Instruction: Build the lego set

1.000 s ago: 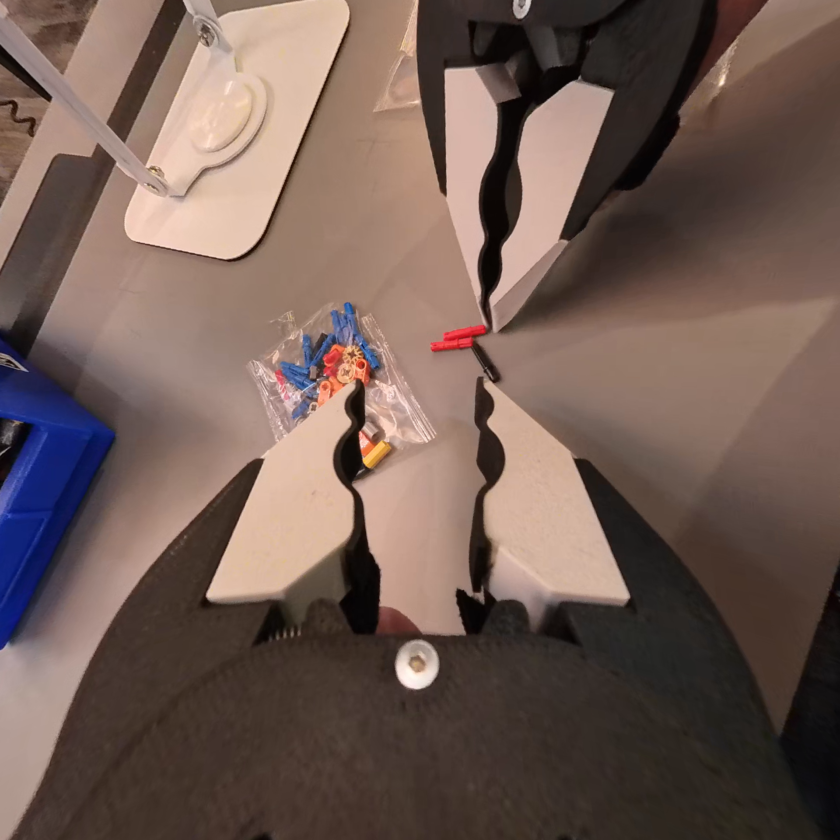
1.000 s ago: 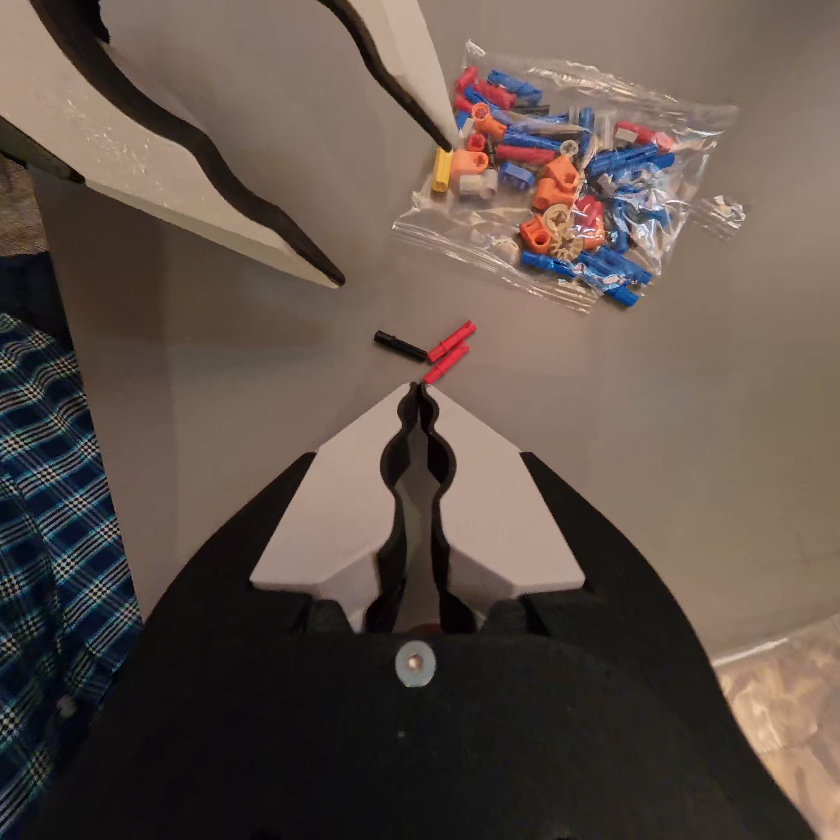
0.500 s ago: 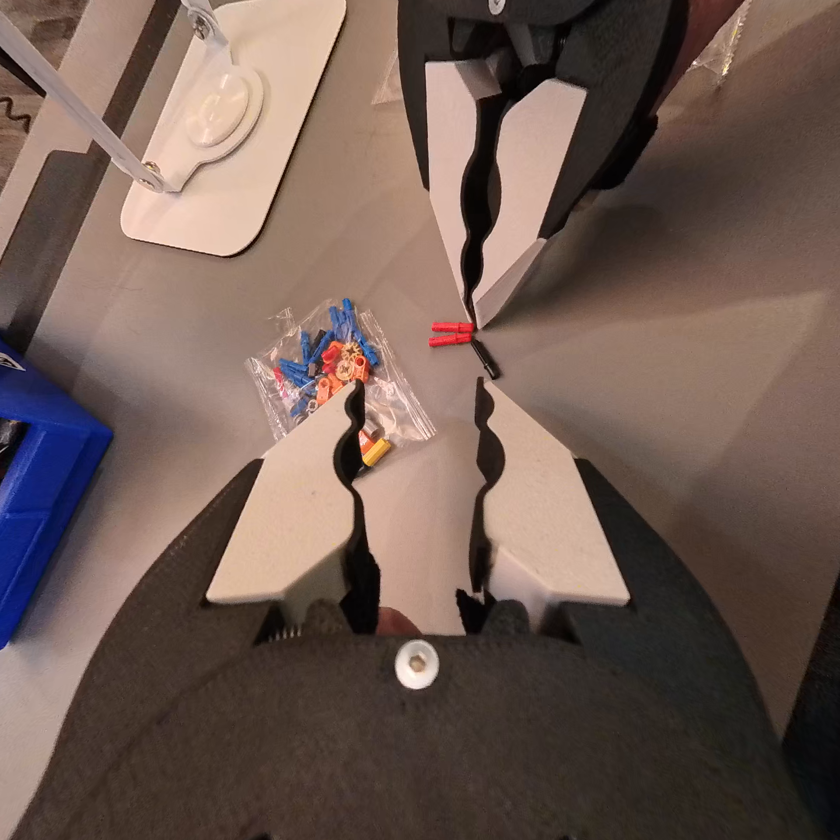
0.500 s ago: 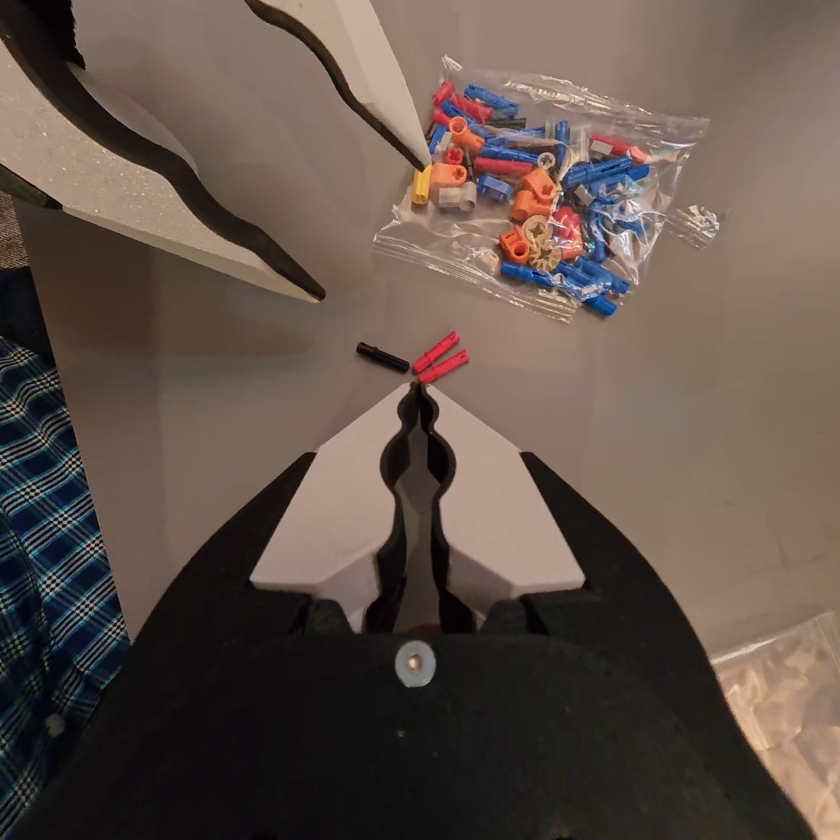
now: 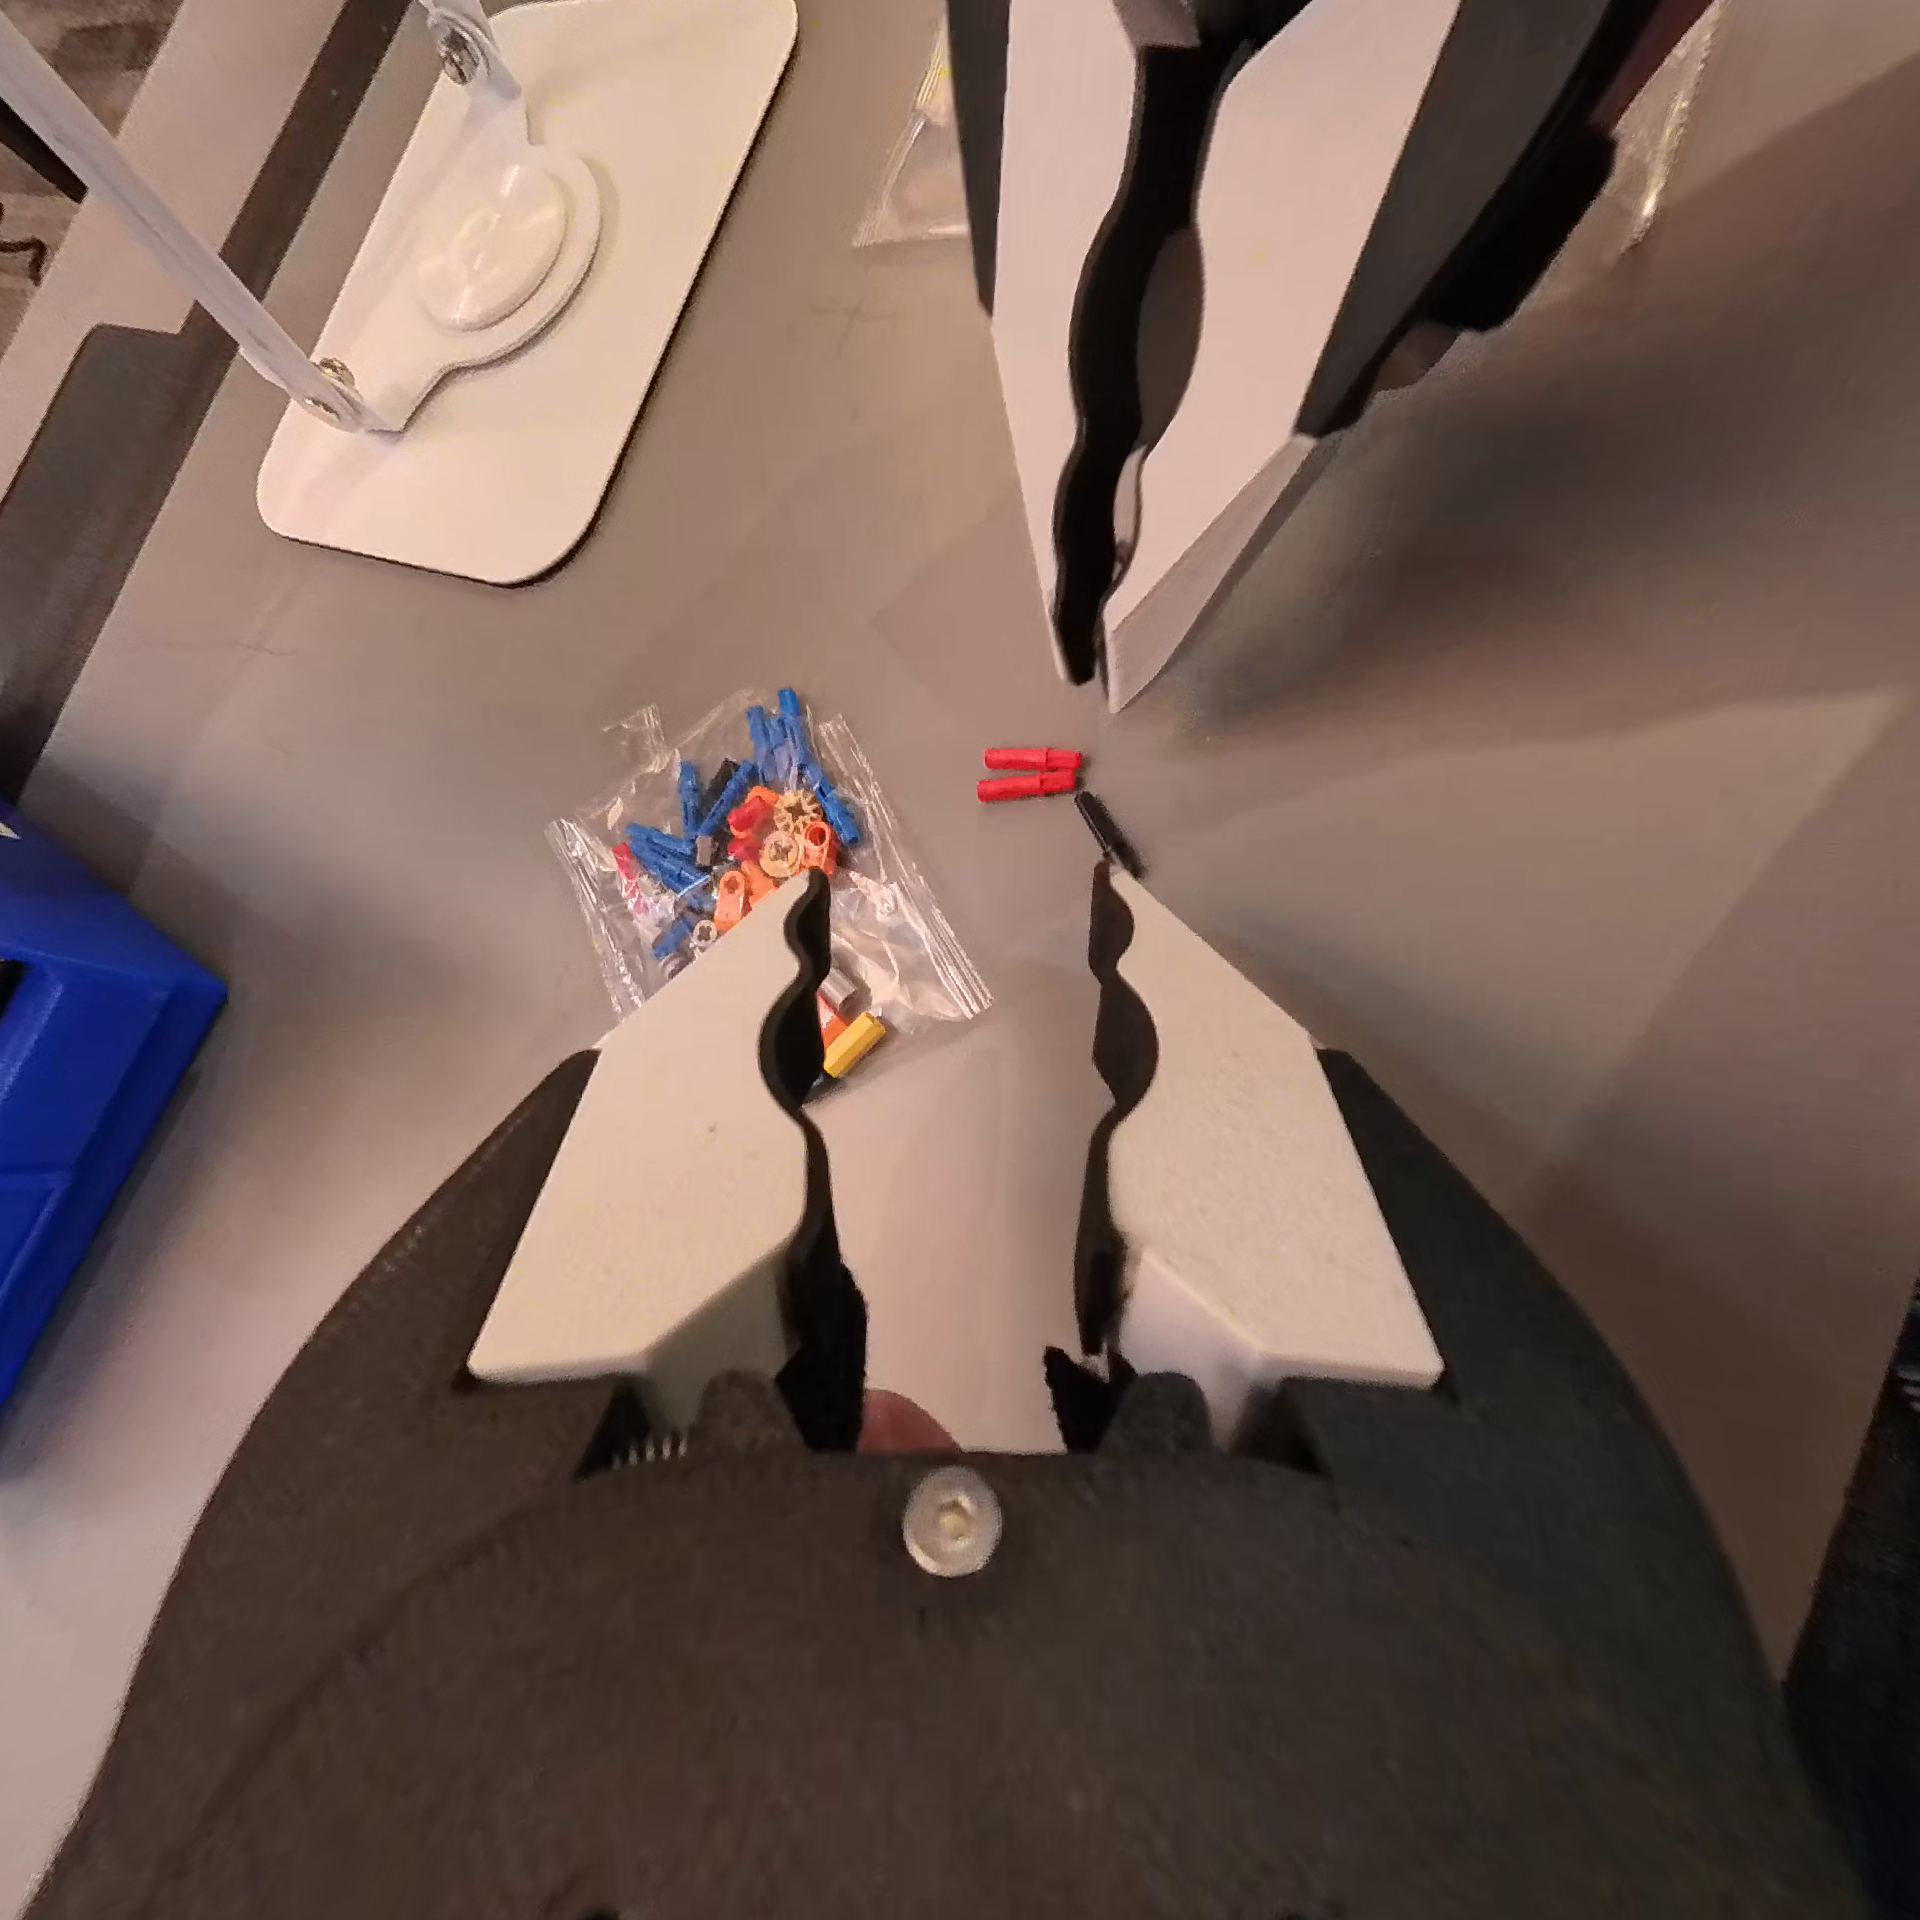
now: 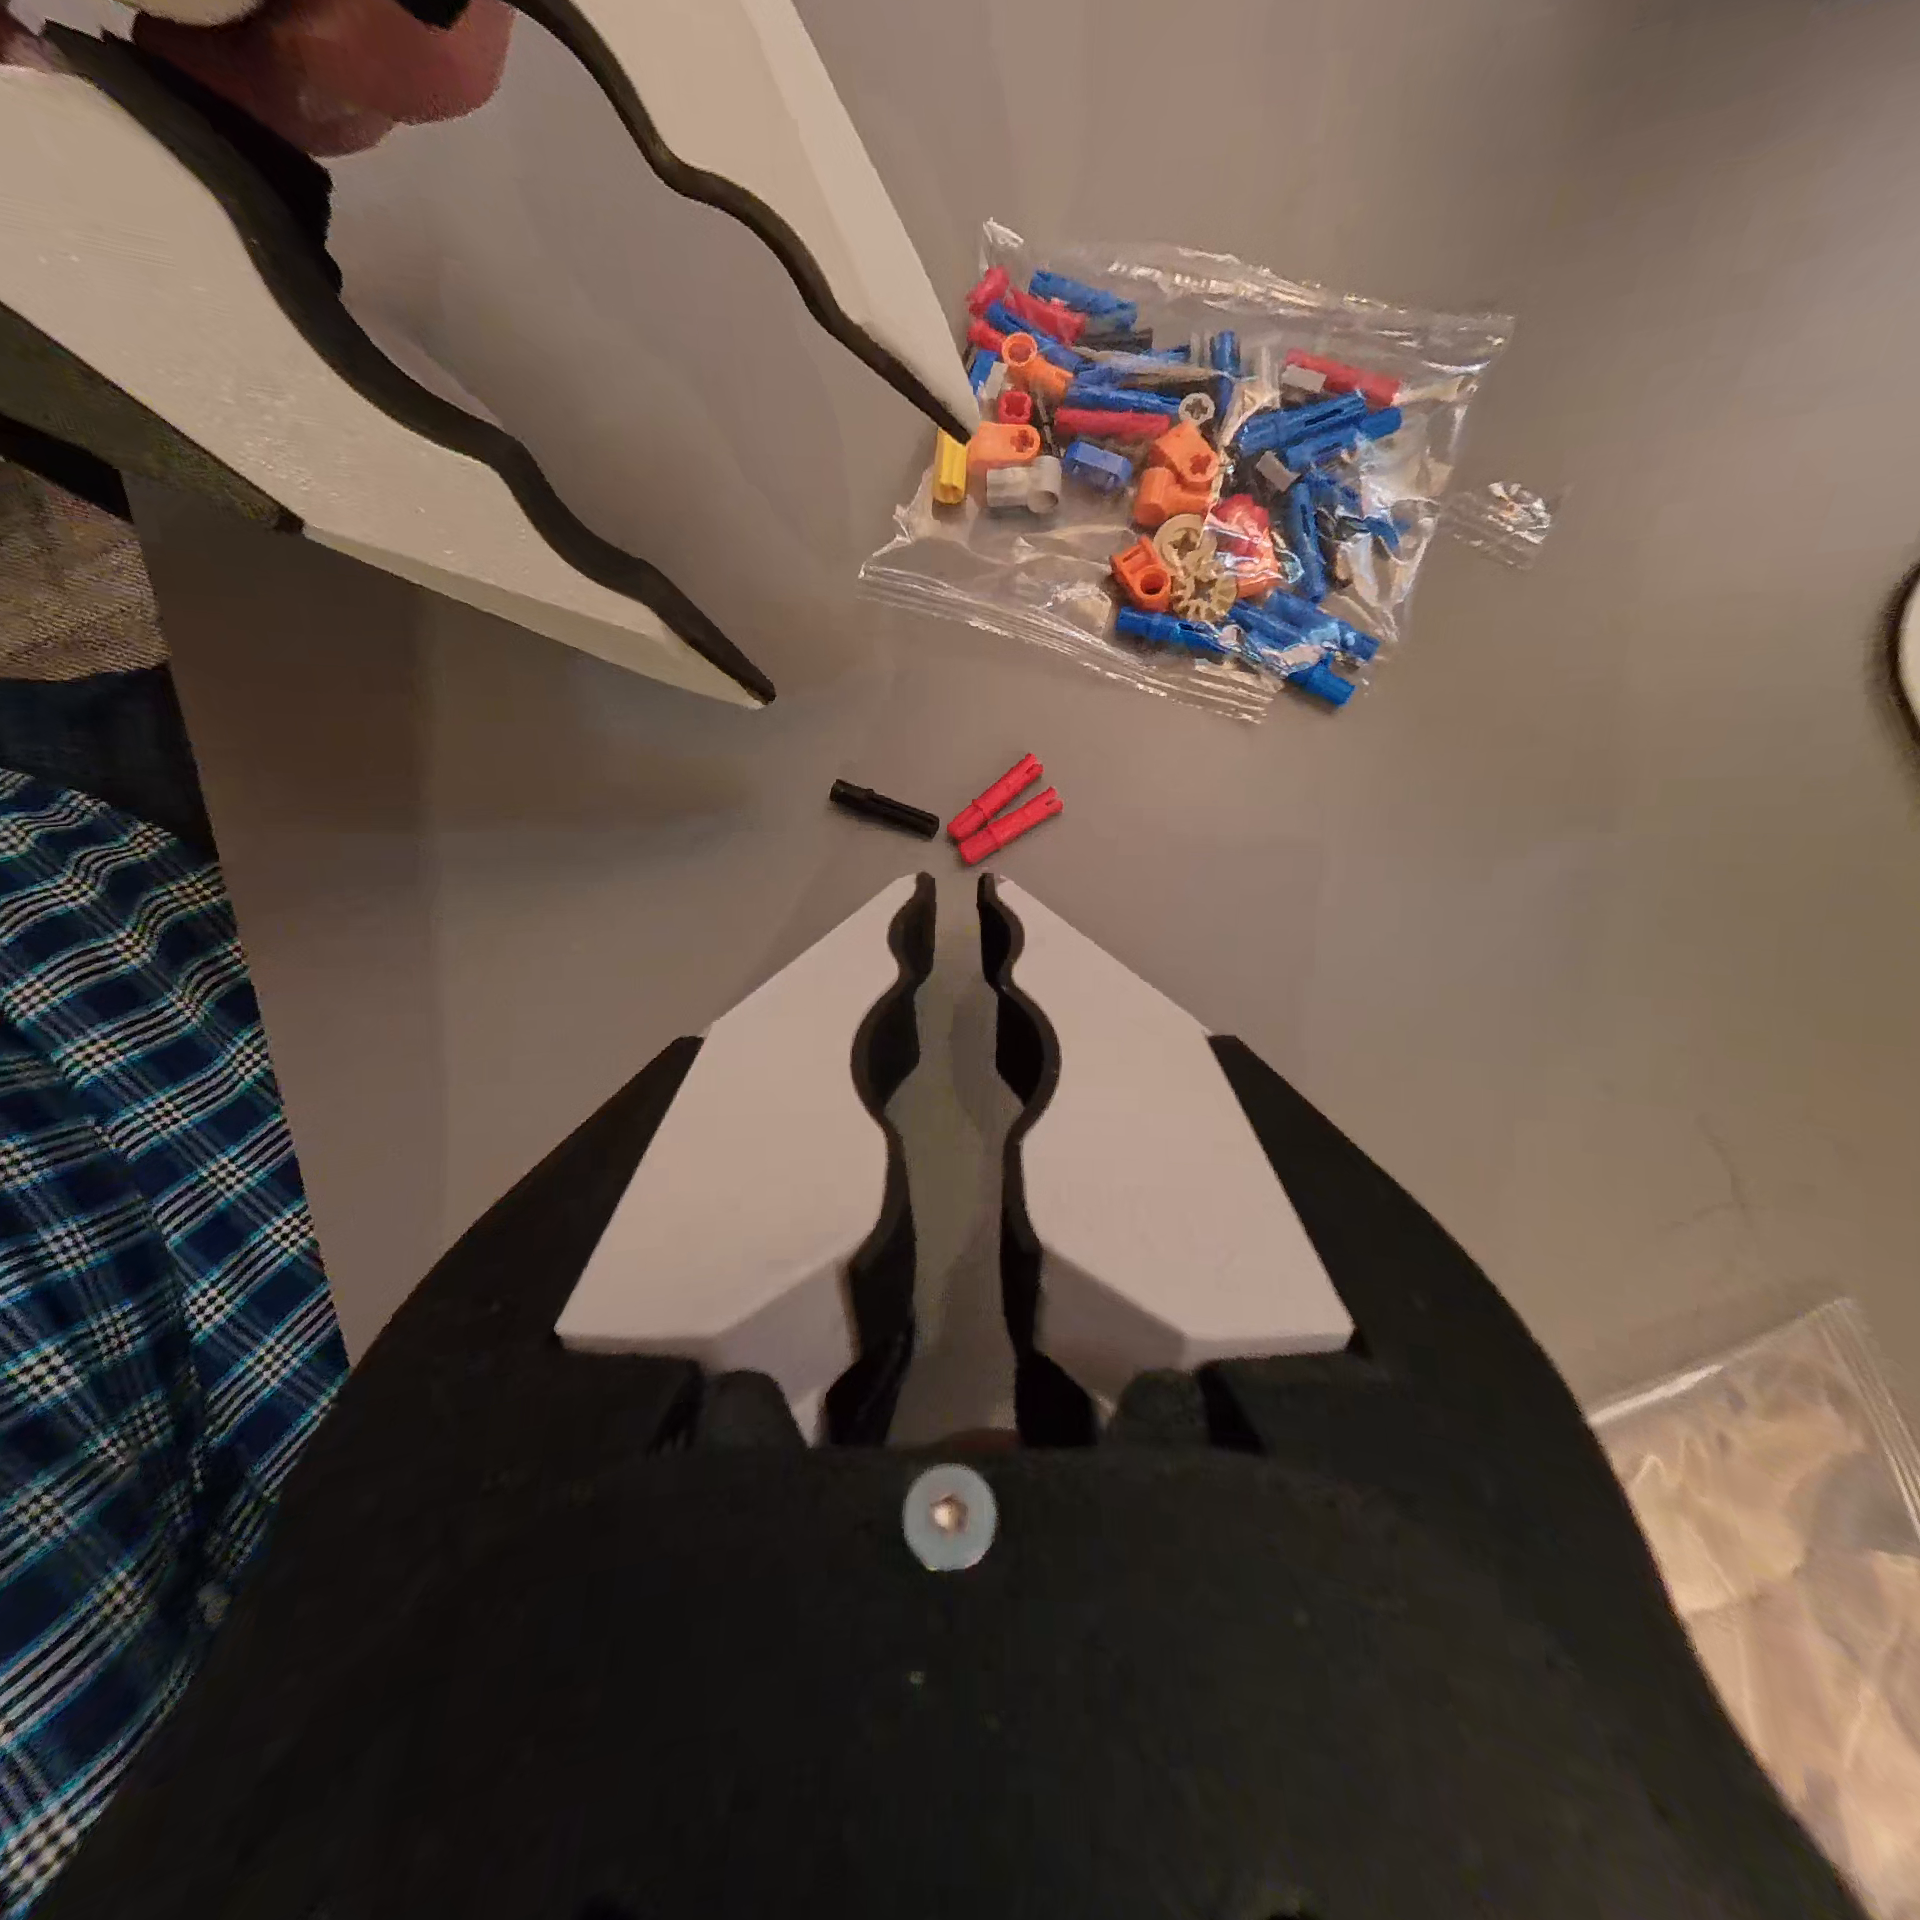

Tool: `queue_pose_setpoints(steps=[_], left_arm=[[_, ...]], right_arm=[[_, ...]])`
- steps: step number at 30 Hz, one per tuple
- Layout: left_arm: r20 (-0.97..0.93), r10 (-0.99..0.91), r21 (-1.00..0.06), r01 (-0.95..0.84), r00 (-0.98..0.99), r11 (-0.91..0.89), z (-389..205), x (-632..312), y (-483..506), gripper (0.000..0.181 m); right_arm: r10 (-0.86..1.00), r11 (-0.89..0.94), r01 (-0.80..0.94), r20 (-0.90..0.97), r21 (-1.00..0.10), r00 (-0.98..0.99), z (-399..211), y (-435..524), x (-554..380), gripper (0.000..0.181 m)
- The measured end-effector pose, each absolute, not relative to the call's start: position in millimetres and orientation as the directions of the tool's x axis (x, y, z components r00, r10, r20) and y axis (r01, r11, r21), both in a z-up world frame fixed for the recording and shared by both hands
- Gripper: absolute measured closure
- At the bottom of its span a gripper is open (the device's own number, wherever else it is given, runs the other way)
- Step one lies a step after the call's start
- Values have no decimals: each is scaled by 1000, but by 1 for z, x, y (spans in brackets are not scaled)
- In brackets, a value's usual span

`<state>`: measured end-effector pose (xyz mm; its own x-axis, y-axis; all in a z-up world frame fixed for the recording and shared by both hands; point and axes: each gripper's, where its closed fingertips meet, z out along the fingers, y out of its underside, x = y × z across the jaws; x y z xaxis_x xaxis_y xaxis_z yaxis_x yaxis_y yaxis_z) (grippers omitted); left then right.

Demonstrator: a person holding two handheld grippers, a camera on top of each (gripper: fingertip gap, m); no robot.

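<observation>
Two red pins lie side by side on the grey table, with a black pin next to them. A clear bag of small blue, orange and red Lego parts lies beside them. My left gripper is open and empty; one fingertip overlaps the bag. It also shows in the right wrist view. My right gripper is slightly open and empty, its tips just short of the pins. It also shows in the left wrist view.
A white lamp base stands at the back left. A blue bin sits at the left edge. Another clear plastic bag lies at the right. A person's plaid sleeve is at the left of the right wrist view. Some 6 cm of space lies between my two pairs of fingers.
My right gripper has opened a little and drawn back slightly from the red pins. The two red pins now lie closer together. The left gripper has hardly moved.
</observation>
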<state>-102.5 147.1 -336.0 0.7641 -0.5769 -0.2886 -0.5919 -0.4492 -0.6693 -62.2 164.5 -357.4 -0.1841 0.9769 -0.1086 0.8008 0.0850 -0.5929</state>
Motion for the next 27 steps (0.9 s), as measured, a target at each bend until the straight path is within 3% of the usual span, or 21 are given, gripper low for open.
queue_pose_setpoints(steps=[3, 17, 27], left_arm=[[-279, -573, -671, -583, 771, -458, -337, -102, 147, 133], [-224, -549, -697, -526, 805, -488, -339, -99, 154, 133], [-194, -528, -728, -482, 827, -488, -342, -103, 159, 135]], right_arm=[[975, 62, 782, -131, -620, -181, -349, 162, -58, 169], [959, -146, 671, -271, -727, -84, -327, 153, -29, 169], [965, -137, 623, -246, -770, -93, -326, 156, -30, 169]])
